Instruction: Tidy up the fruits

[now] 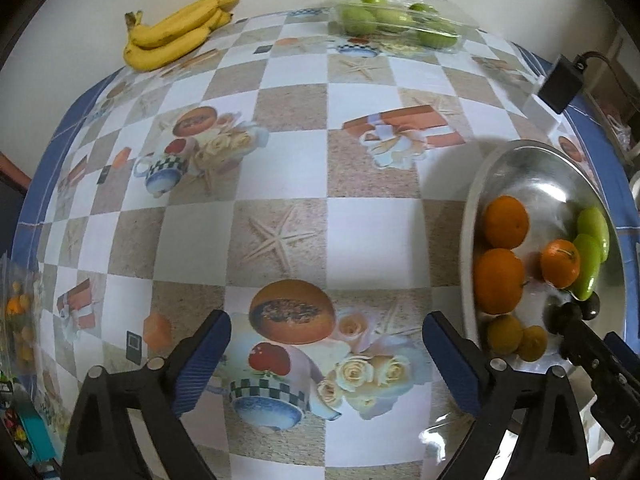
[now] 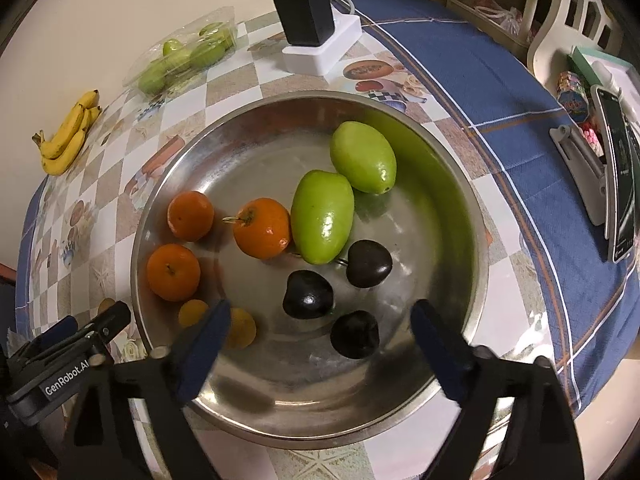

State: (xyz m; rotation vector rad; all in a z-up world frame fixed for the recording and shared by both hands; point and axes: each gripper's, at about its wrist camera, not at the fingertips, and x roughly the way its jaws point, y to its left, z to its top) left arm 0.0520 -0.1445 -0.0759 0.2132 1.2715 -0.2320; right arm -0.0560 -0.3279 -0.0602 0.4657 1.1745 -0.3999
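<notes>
The left gripper (image 1: 326,354) hangs over the patterned desk (image 1: 280,184) at the lower centre of the left wrist view; its jaws are spread wide and hold nothing. The right gripper (image 2: 320,340) sits over the near part of the steel bowl (image 2: 460,184), lower centre of the right wrist view, jaws likewise released and empty.

The bowl fills the middle of that frame. Contents:
- three oranges (image 2: 262,228) at centre left;
- two green oblong fruits (image 2: 322,216), touching each other, right of the oranges;
- three dark fruits (image 2: 308,294) in the lower centre;
- two small yellow fruits (image 2: 193,312) at the lower left, one partly hidden behind a jaw.

A banana bunch (image 1: 180,32) lies on the desk at the upper left of the left wrist view. A clear plastic tray of green fruit (image 1: 396,20) lies at the upper centre. A black adapter (image 2: 306,12) stands on a white block beyond the bowl.
</notes>
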